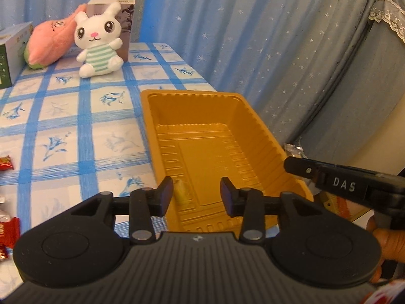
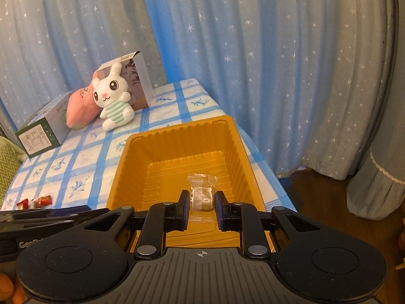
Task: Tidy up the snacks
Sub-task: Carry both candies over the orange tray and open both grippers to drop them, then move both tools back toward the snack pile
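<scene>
Right gripper [image 2: 202,206] around clear-wrapped snack [image 2: 201,195]

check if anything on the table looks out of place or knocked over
Nothing looks spilled or damaged. The green box lies on its side at the back, and the white bunny plush leans against an upright box. A few red-wrapped candies are loose on the tablecloth, outside the orange tray.
</scene>
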